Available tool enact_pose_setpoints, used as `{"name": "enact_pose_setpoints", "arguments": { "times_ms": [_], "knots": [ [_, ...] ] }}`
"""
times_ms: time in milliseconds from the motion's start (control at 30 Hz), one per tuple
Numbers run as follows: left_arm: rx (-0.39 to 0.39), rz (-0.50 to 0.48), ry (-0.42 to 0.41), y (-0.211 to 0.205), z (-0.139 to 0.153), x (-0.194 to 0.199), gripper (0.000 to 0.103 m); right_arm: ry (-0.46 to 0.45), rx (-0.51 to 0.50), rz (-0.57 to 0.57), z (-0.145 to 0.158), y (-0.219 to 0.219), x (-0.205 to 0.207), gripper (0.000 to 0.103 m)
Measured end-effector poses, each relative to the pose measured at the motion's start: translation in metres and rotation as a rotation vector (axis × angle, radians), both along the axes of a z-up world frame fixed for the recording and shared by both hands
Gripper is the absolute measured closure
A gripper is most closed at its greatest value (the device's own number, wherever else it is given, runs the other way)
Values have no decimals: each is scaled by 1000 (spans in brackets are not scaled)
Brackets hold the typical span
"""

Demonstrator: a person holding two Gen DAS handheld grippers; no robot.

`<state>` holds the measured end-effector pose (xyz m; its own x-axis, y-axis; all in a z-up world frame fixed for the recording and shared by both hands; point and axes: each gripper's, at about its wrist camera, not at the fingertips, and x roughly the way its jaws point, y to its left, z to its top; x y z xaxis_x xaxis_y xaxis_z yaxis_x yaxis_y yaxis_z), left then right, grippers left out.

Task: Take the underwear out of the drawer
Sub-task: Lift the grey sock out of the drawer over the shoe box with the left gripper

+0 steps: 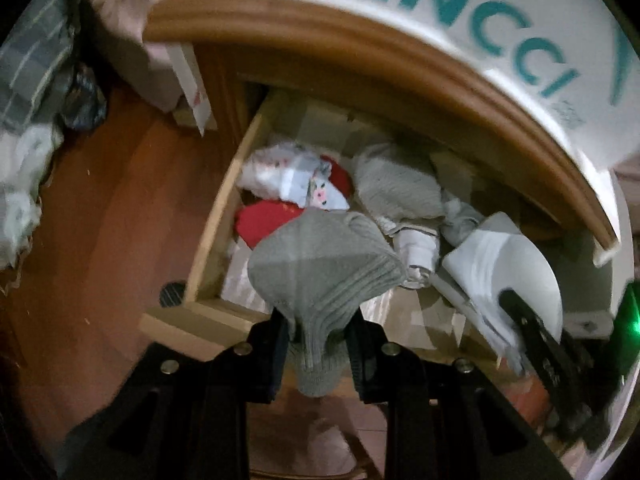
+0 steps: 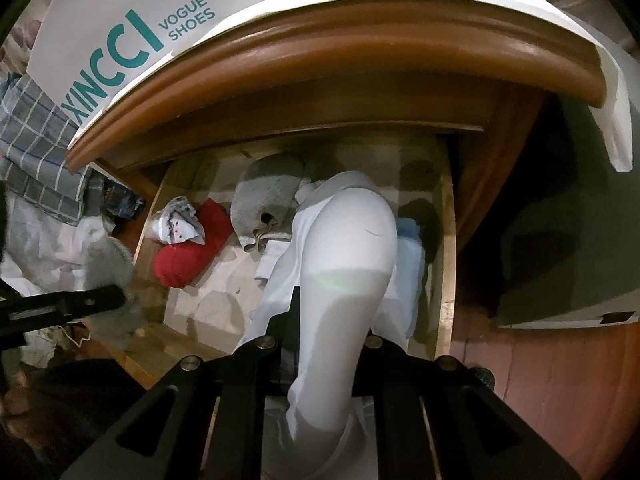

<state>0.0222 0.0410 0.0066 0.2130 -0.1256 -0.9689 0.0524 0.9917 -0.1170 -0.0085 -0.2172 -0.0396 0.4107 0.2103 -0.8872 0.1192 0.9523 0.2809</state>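
On the left, the left tool [image 1: 318, 344] is clenched on a grey ribbed garment [image 1: 324, 264], which bulges out ahead of its fingers above the front edge of the open wooden drawer [image 1: 212, 240]. Inside the drawer lie a red piece [image 1: 268, 222], a patterned white bundle [image 1: 288, 178] and another grey piece [image 1: 396, 188]. To the right, the right tool [image 2: 326, 344] grips a white garment [image 2: 344, 248] that rises over the drawer's right half.

Dim indoor light, fisheye bending, motion blur
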Motion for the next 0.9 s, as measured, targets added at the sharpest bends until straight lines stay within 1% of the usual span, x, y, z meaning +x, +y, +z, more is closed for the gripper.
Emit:
{"name": "enact_pose_setpoints", "arguments": {
  "times_ms": [167,300,367,467,533,567,700,833,900],
  "knots": [
    [5,-93,-75,6,41,-20,77,0,-7,-3,0,2,1,92],
    [17,-158,-161,11,86,-36,77,1,-20,-3,-1,3,1,92],
    [10,-201,-216,15,116,-45,77,3,-19,-3,-2,3,2,92],
    [26,-251,-293,17,154,-55,77,4,-17,-4,-3,2,2,92],
    [36,-281,-367,19,188,-59,77,5,-16,-5,-3,3,2,92],
    [39,-286,-389,19,200,-59,77,5,-18,-5,-3,3,3,92],
    [43,-317,-536,15,266,-49,77,2,-20,-1,-3,2,2,92],
    [34,-317,-608,5,304,-21,77,-2,-28,2,-3,4,3,92],
    [33,-334,-621,-3,314,-5,77,-6,-20,-1,-3,4,4,92]
  ]
}}
